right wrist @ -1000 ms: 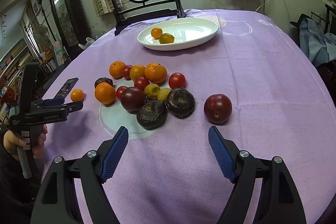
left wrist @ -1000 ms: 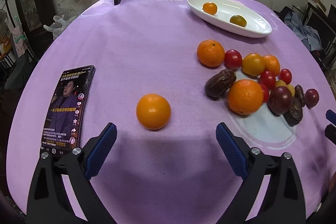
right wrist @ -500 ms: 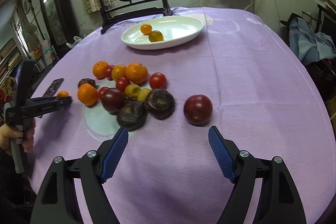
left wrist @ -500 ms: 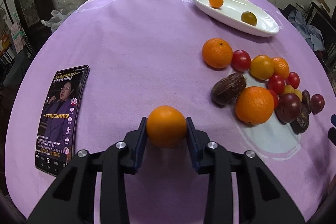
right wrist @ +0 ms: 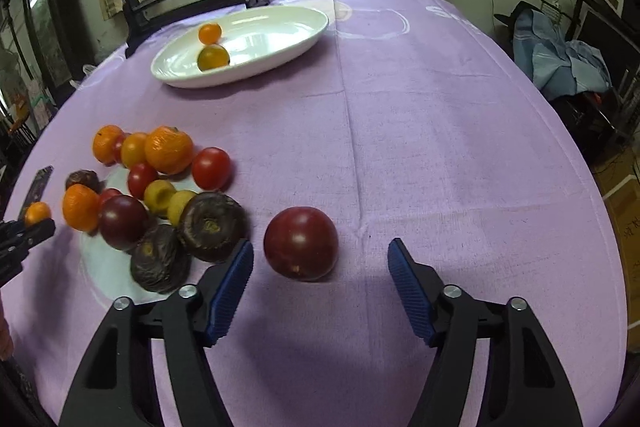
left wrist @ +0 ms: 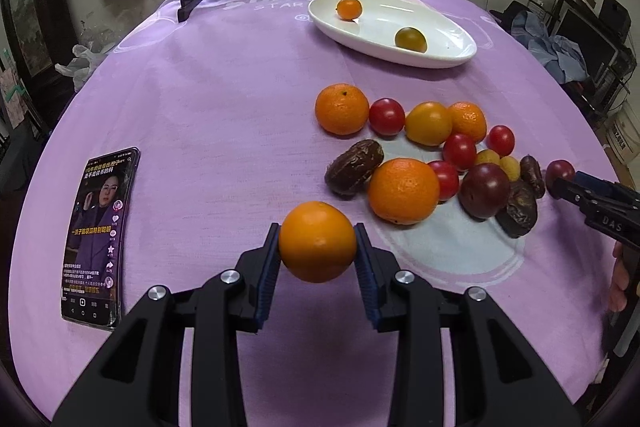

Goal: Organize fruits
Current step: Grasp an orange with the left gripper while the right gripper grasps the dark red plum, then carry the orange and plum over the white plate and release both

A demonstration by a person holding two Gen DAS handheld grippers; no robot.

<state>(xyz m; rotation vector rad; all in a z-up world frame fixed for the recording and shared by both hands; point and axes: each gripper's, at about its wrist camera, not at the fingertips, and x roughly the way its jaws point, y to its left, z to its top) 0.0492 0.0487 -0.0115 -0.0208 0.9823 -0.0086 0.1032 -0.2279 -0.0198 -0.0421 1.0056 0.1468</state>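
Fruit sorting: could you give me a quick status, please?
Left gripper shut on orange. Right gripper open, nearing dark red fruit. White dish unobstructed.

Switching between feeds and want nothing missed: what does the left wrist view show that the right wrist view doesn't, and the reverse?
Only the left wrist view shows the phone's lit screen face-up and the left gripper shut on a small orange from close up. Only the right wrist view shows the right gripper open, its fingers either side of a dark red plum. Both show the white dish holding two small fruits, and the fruit pile on the purple cloth.
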